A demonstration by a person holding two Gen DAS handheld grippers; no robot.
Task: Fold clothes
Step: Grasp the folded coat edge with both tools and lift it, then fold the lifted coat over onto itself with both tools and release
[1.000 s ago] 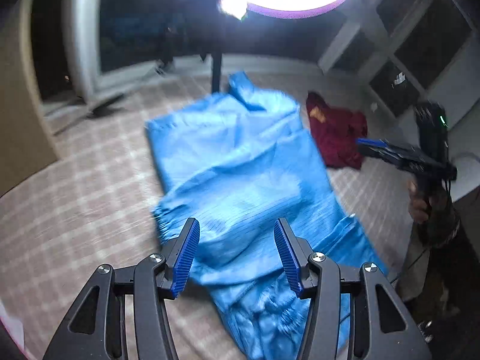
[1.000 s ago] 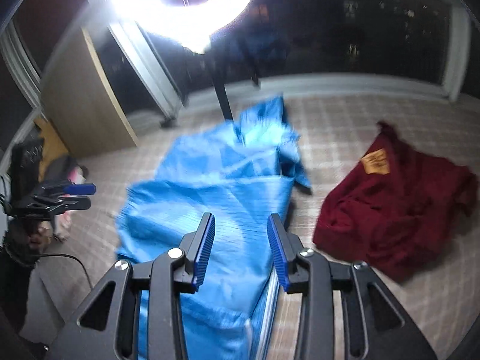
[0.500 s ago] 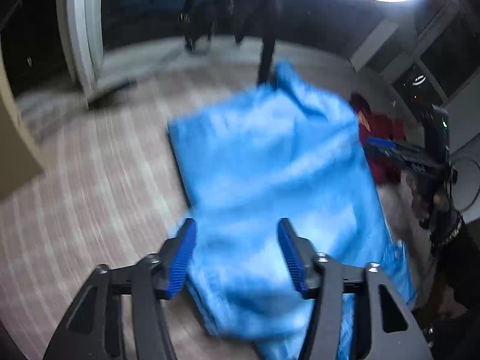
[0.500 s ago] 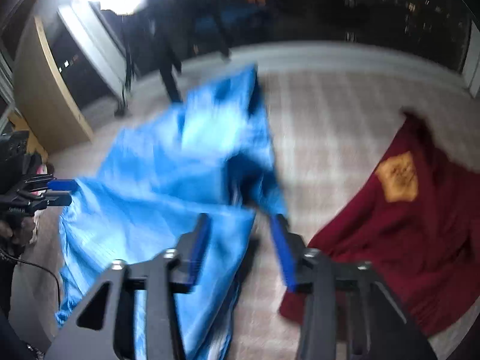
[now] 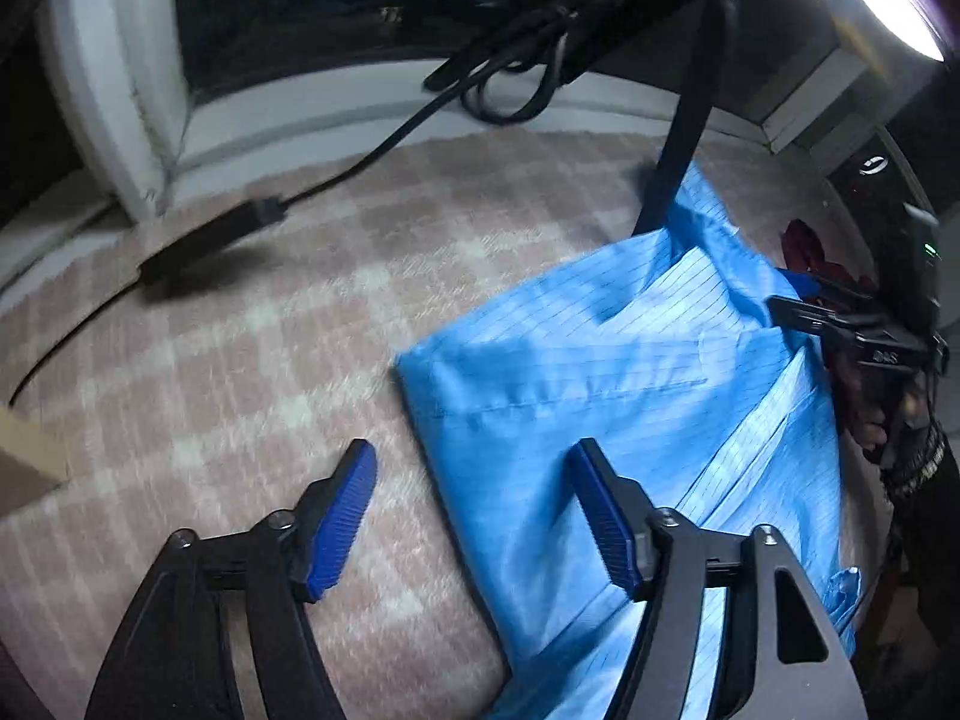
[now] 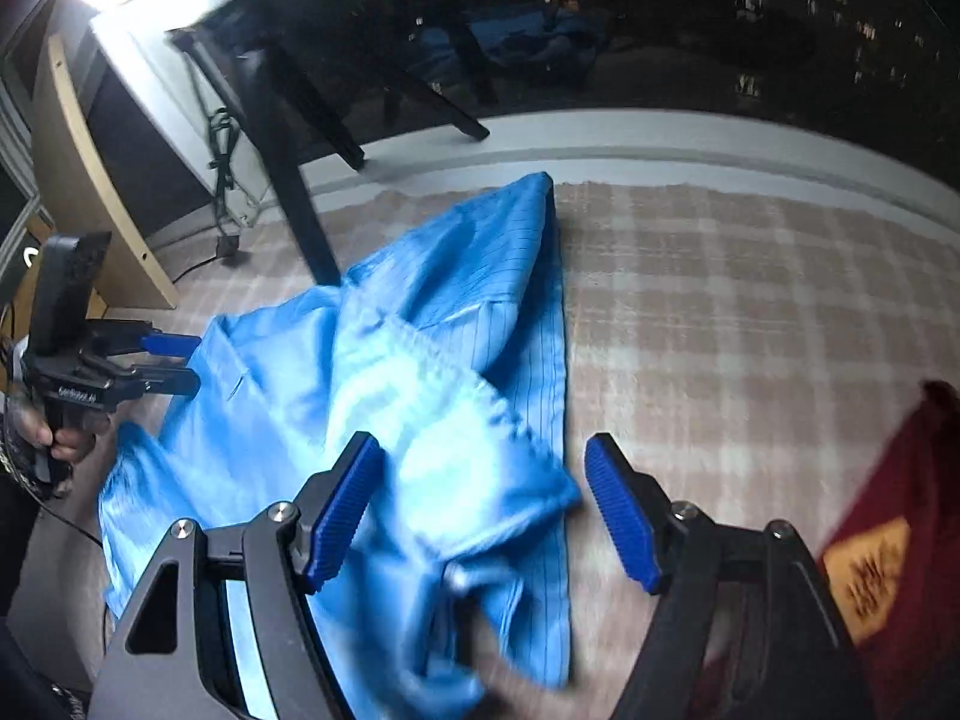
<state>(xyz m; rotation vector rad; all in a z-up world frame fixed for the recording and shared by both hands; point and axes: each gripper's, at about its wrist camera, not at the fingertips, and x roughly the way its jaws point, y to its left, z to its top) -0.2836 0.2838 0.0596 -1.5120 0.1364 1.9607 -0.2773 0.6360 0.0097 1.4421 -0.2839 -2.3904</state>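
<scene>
Black tool (image 5: 474,516) frames, ribbed blue pads (image 5: 343,525), silver screws.

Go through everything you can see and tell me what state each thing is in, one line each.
Blue garment: partly folded, rumpled, lying on the checked rug.
Red garment: unfolded, lying apart at the right.
Left gripper: jaws opening, gripping nothing.
Right gripper: jaws opening, gripping nothing.

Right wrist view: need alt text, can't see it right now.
The right gripper, jaws opening and holding nothing, hangs over a crumpled blue garment on a checked rug. A maroon garment lies right; the left gripper is at the left.
</scene>
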